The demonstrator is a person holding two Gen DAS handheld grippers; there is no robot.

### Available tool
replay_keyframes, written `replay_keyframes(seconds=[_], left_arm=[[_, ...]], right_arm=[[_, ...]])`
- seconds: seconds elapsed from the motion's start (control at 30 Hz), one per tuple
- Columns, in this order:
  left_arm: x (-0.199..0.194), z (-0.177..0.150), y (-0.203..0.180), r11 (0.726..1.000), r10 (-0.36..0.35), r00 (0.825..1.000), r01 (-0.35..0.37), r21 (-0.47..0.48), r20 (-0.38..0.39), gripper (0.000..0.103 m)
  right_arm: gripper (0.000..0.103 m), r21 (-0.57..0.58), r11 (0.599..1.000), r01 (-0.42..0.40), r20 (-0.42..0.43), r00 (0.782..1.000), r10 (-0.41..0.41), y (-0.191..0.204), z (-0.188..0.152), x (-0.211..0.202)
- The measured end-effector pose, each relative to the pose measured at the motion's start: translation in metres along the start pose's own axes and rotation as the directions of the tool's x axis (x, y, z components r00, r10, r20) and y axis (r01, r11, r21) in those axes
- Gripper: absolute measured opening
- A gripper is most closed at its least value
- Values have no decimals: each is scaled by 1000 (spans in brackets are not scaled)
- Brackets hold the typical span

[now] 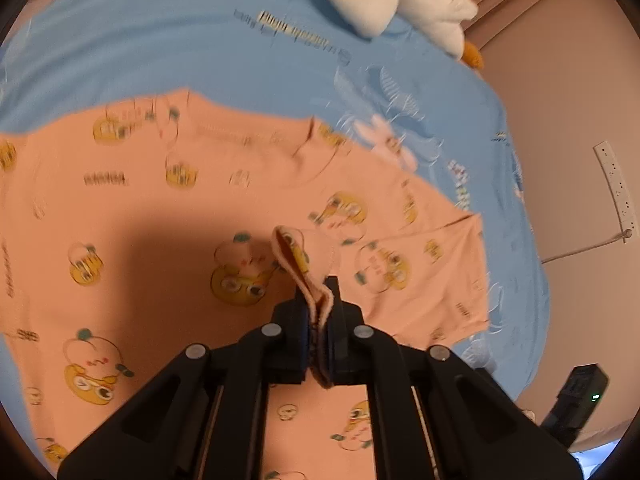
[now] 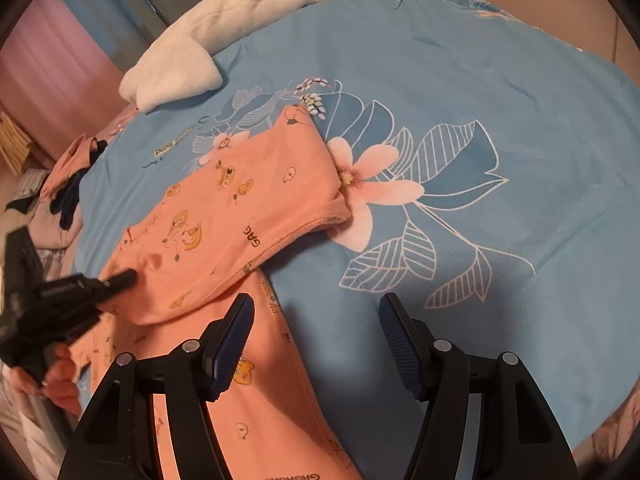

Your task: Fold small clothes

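A small pink shirt [image 1: 160, 220] with yellow cartoon prints lies spread on the blue bed cover [image 1: 160, 40]. My left gripper [image 1: 320, 308] is shut on a fold of the shirt's hem, which sticks up between its fingers. In the right wrist view the shirt [image 2: 224, 216] lies partly folded over itself, and the left gripper [image 2: 120, 280] shows at the left edge, holding the cloth. My right gripper [image 2: 316, 340] is open and empty, hovering over the shirt's edge and the bare cover [image 2: 480, 80].
A white plush toy [image 2: 200, 52] lies at the far edge of the bed. A heap of other clothes [image 2: 68, 184] sits at the left side. A wall with a power strip [image 1: 616, 188] is right of the bed.
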State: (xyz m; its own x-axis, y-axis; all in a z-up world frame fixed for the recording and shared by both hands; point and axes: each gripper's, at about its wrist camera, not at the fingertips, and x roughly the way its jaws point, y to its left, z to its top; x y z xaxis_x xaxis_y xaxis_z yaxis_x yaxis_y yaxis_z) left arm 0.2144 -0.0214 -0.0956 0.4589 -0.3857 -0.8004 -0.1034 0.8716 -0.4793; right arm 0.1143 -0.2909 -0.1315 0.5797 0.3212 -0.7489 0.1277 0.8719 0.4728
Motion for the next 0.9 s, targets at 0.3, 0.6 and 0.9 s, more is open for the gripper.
replay_keyframes(seconds=[0.3, 0.6, 0.9], left_arm=[[-53, 34, -46, 992, -29, 992, 13, 122, 126, 4], [-90, 63, -84, 976, -57, 976, 11, 217, 210, 4], [-130, 82, -75, 979, -26, 956, -35, 200, 294, 4]], right_arm=[[65, 15, 1000, -20, 5, 1000, 20, 1, 2, -1], [65, 25, 999, -38, 5, 999, 38, 1, 3, 0], [65, 34, 998, -50, 0, 999, 50, 0, 5, 2]])
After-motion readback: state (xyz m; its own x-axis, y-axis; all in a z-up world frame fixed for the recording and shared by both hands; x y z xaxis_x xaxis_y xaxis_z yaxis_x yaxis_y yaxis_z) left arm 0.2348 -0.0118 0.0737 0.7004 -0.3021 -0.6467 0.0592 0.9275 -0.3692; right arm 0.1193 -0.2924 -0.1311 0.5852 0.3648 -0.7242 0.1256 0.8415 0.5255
